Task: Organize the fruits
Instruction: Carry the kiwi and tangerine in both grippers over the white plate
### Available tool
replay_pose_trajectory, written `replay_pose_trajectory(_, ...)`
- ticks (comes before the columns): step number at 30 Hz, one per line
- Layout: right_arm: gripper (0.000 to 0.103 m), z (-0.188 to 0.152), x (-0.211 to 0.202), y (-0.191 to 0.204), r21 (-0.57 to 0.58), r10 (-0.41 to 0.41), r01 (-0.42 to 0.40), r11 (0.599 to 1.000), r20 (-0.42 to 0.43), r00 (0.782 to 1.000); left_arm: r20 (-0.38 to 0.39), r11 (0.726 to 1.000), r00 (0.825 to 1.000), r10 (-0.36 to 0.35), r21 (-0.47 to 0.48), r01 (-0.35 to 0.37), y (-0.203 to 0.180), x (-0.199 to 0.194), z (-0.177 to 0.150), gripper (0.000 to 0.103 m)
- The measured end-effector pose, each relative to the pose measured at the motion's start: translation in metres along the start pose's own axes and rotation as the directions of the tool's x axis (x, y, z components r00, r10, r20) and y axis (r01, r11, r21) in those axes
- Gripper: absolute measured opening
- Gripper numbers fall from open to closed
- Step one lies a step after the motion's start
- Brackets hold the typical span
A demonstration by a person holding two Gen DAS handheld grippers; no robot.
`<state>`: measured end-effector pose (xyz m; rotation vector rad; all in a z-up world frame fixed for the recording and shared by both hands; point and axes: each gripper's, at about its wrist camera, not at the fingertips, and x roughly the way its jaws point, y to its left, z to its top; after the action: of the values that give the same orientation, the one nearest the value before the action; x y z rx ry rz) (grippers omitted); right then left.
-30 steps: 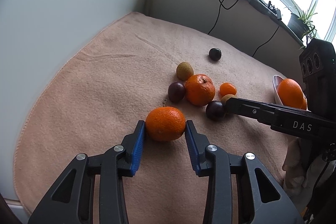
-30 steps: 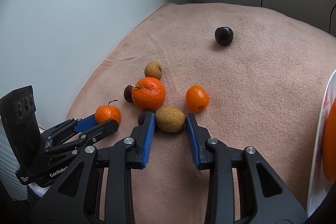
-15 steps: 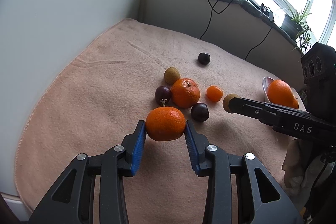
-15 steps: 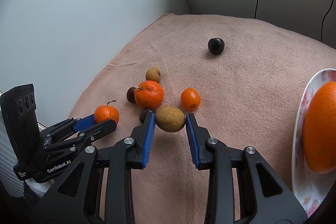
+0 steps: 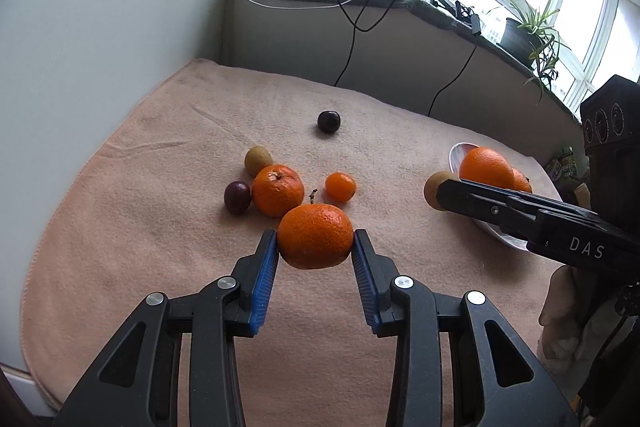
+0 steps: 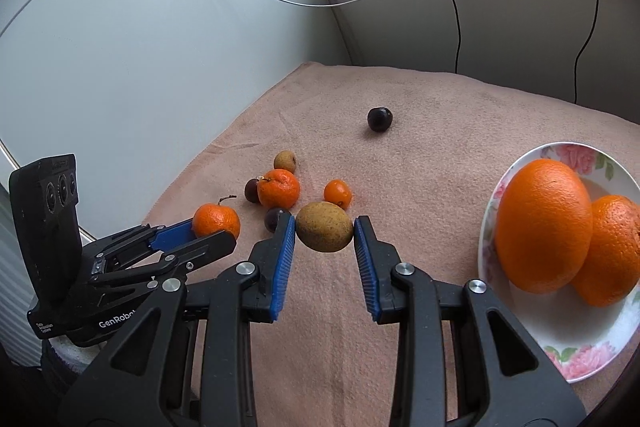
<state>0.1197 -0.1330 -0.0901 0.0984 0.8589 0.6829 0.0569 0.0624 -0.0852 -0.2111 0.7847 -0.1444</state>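
Observation:
My left gripper (image 5: pixel 315 250) is shut on a stemmed mandarin (image 5: pixel 315 235) and holds it above the pink cloth (image 5: pixel 160 227). It also shows in the right wrist view (image 6: pixel 216 220). My right gripper (image 6: pixel 324 241) is shut on a brown kiwi (image 6: pixel 324 231), lifted off the cloth, left of a floral plate (image 6: pixel 560 331) with two large oranges (image 6: pixel 544 225). In the left wrist view the kiwi (image 5: pixel 433 190) shows at the right gripper's tip beside the plate (image 5: pixel 458 157).
On the cloth lie a tangerine (image 5: pixel 277 190), a small orange (image 5: pixel 340 186), a second kiwi (image 5: pixel 258 160), a purple plum (image 5: pixel 237 197), another (image 6: pixel 276 219) and a dark plum (image 5: pixel 329 121) farther back. Walls stand left and behind, with hanging cables.
Both grippers have lifted their fruits off the cloth and drawn back. The right gripper has carried the kiwi rightward, close to the plate.

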Motion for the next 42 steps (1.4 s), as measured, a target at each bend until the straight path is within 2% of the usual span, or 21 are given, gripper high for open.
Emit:
replay_pose_trajectory(10,0.032,-0.012,-0.041,-0.019,0.035,-0.050,0.048,0.998,0.064,0.997,0.000,0.997,0.998,-0.059,0.059,0.059,-0.037,0.002,0.003,0.036)
replay_pose_trajectory(19,0.032,-0.030,-0.077,-0.042,0.070,-0.132,0.126,0.990,0.102,0.986,-0.022,0.985,0.992,-0.127,0.111,0.129,-0.075,0.011,0.002,0.036)
replay_pose_trajectory(28,0.032,-0.048,-0.102,-0.066,0.123,-0.202,0.188,0.974,0.113,0.973,-0.054,0.966,0.980,-0.190,0.166,0.197,-0.111,0.023,0.004,0.036)
replay_pose_trajectory(42,0.032,-0.066,-0.114,-0.102,0.184,-0.269,0.249,0.951,0.091,0.959,-0.094,0.941,0.967,-0.238,0.226,0.253,-0.155,0.037,0.001,0.036)
